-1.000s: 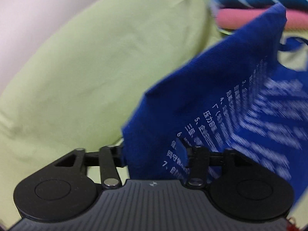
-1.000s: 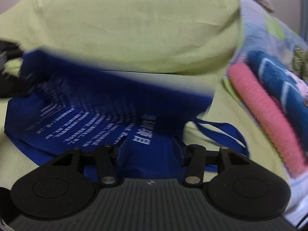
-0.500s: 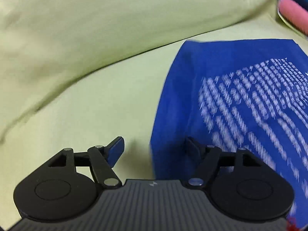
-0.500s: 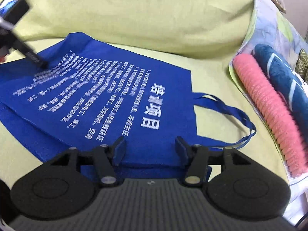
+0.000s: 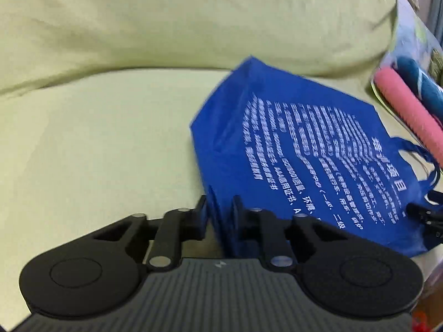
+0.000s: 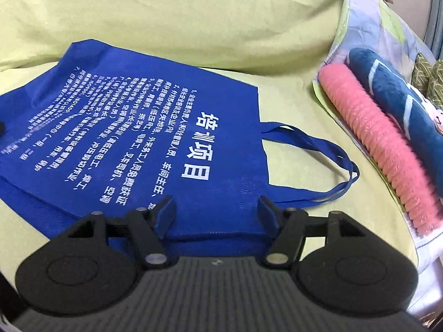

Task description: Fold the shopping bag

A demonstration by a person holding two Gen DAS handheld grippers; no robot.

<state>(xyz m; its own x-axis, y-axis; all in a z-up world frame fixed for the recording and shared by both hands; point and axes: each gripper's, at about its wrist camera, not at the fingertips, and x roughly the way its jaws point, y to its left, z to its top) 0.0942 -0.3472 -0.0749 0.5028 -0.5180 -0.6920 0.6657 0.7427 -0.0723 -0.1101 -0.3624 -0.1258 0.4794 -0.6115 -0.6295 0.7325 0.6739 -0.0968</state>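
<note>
A blue shopping bag [image 6: 144, 138] with white printed text lies flat on a yellow-green bed sheet [image 6: 299, 105]; its handles [image 6: 318, 152] trail to the right. My left gripper [image 5: 220, 211] is shut on the bag's near left corner [image 5: 221, 221], which is lifted a little. The bag also shows in the left wrist view [image 5: 290, 152]. My right gripper [image 6: 216, 210] is open, its fingers apart over the bag's near edge by the handles, holding nothing. The right gripper's tip [image 5: 426, 215] shows at the bag's right side in the left wrist view.
A large yellow-green pillow [image 5: 193, 19] lies behind the bag. At the right, a pink rolled towel [image 6: 379, 146] and a dark blue rolled towel [image 6: 398, 102] lie on a patterned cloth [image 6: 368, 22]. Open sheet stretches to the bag's left [image 5: 97, 144].
The bag was held up, then laid flat and both grippers opened. Now my left gripper has shut on the bag's near left corner. My right gripper stays open.
</note>
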